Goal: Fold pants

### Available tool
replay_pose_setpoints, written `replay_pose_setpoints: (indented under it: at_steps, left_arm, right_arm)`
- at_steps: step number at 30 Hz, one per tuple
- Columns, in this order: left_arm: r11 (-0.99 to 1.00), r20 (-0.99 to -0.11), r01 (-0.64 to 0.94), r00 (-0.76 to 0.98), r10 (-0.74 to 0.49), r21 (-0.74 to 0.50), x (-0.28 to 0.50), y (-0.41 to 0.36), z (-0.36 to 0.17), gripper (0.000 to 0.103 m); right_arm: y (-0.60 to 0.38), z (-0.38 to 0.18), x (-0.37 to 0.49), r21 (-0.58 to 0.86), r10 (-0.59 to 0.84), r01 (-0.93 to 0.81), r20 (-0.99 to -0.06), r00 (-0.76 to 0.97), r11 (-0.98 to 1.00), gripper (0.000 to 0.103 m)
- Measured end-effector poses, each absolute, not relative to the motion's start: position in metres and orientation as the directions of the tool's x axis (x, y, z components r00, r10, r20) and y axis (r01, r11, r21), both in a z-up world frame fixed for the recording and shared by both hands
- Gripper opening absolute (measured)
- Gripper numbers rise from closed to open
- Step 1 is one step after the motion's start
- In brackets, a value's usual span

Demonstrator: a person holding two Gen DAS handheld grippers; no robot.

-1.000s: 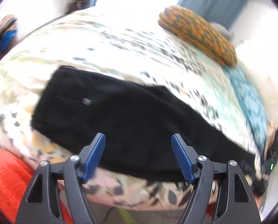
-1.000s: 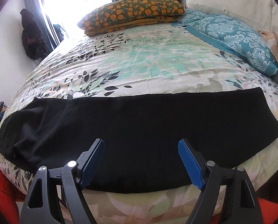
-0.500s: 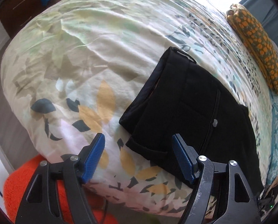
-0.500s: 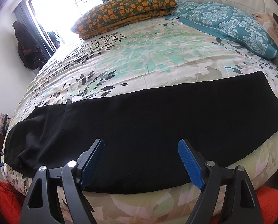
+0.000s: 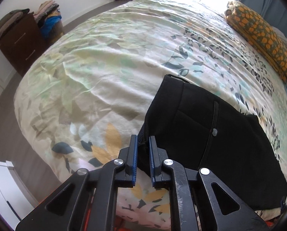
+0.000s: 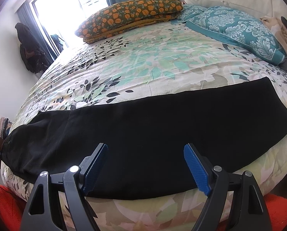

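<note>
Black pants [image 6: 143, 134] laid flat along the near edge of the bed [image 6: 143, 63], already doubled leg on leg, waistband end to the left, hem end to the right. Soft, thin cloth, light to lift, likely to sag and slide out of line when raised; no stiffness to keep a fold alone, so best carried low and laid down slowly.

Left hand-held gripper [image 5: 143, 154] narrowed to a slim gap at the near corner of the waistband [image 5: 168, 96], dark cloth visible between the blue pads [image 5: 134, 154]; probably pinching this corner, though contact on both sides not fully clear. Right hand-held gripper [image 6: 145, 167] spread wide, holding nothing, hovering over the near edge of the legs at about the middle.

Good places to grip, by judgement: waistband corners, where the layers are thicker, and the hem corners at the far right [image 6: 274, 104].

Near edge of the pants very close to the side of the bed, so some danger of slipping down toward the orange rug [image 6: 282, 207]. Much open duvet behind the pants, up to the orange patterned pillow [image 6: 132, 13] and the teal pillow [image 6: 237, 28]: enough room to carry the waistband across toward the hems. Dark wooden dresser [image 5: 22, 46] well apart at the left.
</note>
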State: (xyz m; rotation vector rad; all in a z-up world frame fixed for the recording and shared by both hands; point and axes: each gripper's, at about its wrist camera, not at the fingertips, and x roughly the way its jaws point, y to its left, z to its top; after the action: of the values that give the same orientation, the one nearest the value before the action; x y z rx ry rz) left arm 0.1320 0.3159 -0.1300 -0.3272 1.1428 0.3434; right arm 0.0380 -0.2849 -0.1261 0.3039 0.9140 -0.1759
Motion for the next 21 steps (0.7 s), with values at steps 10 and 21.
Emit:
replay_pose_setpoints:
  at_steps: [10,21]
  left_arm:
    - [0.884,-0.896,-0.453,0.338,0.289,0.114,0.119,0.295,-0.132,0.040]
    - [0.993,-0.853,-0.004,0.512,0.104,0.118,0.131,0.118,-0.153,0.069]
  right_arm:
    - [-0.261,-0.140,0.043,0.134,0.021,0.166,-0.837,0.547,0.977,0.081]
    - [-0.182,-0.158,0.080,0.028,0.074,-0.095,-0.852,0.519,0.995,0.081]
